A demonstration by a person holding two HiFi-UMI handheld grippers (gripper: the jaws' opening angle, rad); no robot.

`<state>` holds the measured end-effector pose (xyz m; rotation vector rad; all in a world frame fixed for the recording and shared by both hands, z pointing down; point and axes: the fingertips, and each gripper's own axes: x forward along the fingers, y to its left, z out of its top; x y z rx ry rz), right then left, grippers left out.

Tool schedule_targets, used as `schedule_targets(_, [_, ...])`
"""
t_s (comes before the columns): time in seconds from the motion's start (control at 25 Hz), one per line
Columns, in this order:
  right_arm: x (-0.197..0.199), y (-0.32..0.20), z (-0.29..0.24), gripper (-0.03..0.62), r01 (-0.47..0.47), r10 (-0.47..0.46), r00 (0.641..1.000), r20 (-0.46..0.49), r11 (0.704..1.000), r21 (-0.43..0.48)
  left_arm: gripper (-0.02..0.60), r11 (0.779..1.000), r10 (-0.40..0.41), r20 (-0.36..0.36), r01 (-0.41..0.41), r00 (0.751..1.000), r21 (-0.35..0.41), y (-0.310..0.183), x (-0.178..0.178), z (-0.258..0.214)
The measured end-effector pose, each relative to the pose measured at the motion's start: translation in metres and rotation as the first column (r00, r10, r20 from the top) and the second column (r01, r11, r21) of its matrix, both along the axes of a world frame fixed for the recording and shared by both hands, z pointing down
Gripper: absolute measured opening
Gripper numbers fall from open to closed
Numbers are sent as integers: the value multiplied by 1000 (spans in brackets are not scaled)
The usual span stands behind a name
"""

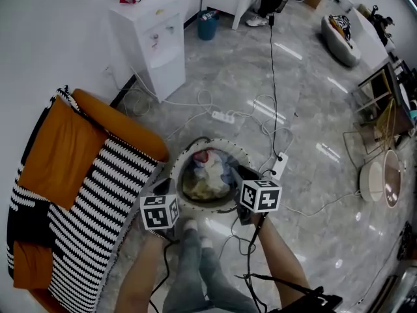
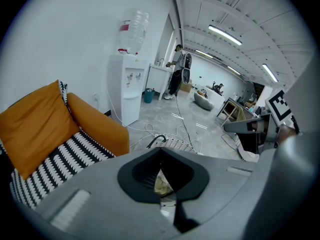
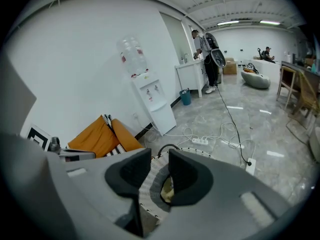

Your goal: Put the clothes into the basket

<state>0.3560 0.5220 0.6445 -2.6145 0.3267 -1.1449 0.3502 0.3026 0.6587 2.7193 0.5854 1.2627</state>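
Observation:
A round white woven basket (image 1: 210, 140) stands on the floor in front of the person's feet. Mixed clothes (image 1: 207, 175), yellow, blue and red, lie in it. My left gripper (image 1: 168, 186) is at the basket's left rim. In the left gripper view its pads (image 2: 145, 176) leave only a thin slit, with a pale woven strip pinched low in it and yellow cloth (image 2: 162, 184) beyond. My right gripper (image 1: 242, 175) is at the right rim. Its jaws (image 3: 159, 171) stand apart astride the thin basket wall (image 3: 150, 184), with room on each side.
An orange sofa with a black-and-white striped blanket (image 1: 85, 194) lies left of the basket. A white water dispenser (image 1: 153, 44) stands behind it. A power strip (image 1: 223, 117) and cables trail over the grey floor beyond the basket. A person (image 3: 202, 44) stands far off.

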Motion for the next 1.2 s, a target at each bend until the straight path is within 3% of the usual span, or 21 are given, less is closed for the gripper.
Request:
schedule_targets(0.32, [-14,11,-34,115,-49,50,997,-51,998,27,6,1000,-12,-54,12,998,-1,-4,-3,-37])
schedule_targets(0.6, [-34,25,-84,89,-83,85,988,-127,996,20,6,1000,-28,-143,28,989,-7,-8,-6,-98])
schedule_targets(0.88, [-51,48,-163,11,-136,138,956,-260,990,26,6,1000,8,-250,-12,968,-11,2,-15,-168])
schedule_targets(1.2, [-69,68,-228,5,-185,197,917,-346,980,69,6,998,38,-378,-54,925,-32,18,-11,-240])
